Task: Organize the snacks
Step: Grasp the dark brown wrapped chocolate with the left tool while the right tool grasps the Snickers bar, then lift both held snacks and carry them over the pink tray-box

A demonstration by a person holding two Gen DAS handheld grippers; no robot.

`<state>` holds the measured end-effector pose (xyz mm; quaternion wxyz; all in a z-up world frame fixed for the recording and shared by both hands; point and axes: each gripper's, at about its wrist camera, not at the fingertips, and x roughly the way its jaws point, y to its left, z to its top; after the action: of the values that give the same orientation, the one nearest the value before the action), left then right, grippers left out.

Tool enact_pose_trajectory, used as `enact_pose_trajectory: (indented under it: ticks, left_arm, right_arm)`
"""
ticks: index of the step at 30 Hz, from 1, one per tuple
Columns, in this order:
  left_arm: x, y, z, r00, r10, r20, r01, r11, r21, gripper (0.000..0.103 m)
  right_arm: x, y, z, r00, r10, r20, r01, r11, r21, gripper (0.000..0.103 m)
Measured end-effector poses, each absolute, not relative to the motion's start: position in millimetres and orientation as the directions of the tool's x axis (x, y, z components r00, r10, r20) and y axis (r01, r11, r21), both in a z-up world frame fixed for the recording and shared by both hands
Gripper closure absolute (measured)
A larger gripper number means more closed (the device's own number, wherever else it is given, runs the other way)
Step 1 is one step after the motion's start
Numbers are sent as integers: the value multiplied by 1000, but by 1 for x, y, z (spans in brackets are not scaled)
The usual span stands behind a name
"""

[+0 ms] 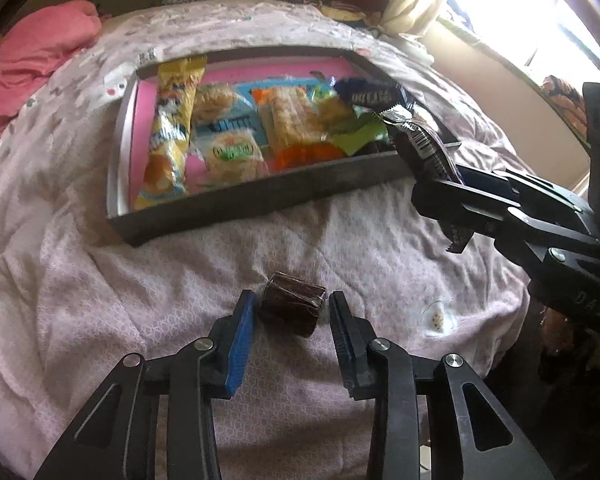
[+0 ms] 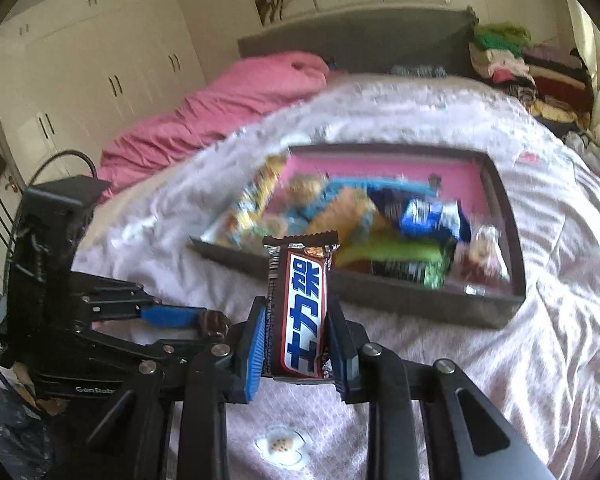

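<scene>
Left wrist view: a small dark brown wrapped snack (image 1: 293,303) lies on the pale pink bedspread (image 1: 140,280) between the fingers of the left gripper (image 1: 292,312). The blue pad (image 1: 242,344) stands just beside its left end and the other pad just beside its right end; whether either presses on it I cannot tell. The snack's long axis runs roughly across the gap, from finger to finger, tilted slightly down to the right. Beyond it the bedspread is bare up to the near wall of the dark tray (image 1: 260,196), whose pink floor carries a row of packets. At the right, the right gripper (image 1: 440,184) comes in from the side, pinching a dark chocolate bar (image 1: 420,140) that sticks up and leftward over the tray's near right corner.

Right wrist view: the right gripper (image 2: 298,344) is clamped on the chocolate bar (image 2: 300,308), pads pressed on both long edges of its lower half. The bar stands nearly upright, long axis pointing away along the fingers, printed face to the camera, its crimped top end before the tray's near wall (image 2: 380,292). The tray is blurred, its right half crowded with packets. At the left, the left gripper (image 2: 214,326) sits low on the bedspread (image 2: 540,360) around the brown snack (image 2: 212,324). Open bedspread spreads to the right of the tray's front.
</scene>
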<state>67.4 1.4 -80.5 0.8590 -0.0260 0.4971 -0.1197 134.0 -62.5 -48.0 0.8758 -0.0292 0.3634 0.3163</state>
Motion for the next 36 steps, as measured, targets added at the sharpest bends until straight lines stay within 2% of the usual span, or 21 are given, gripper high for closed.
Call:
enact_pose_trajectory:
  ticks: [23,36]
  left_arm:
    - [85,22,-18,628,-232,-743,105,971,-214,65]
    - [109,34,-19,656,-168,-736,37,981,-191,65]
  right_arm:
    - [146,-95,-19,656,522,-545,-504,841,198,75]
    - [163,-78,-12,667,540,-513,-523,830,193,75]
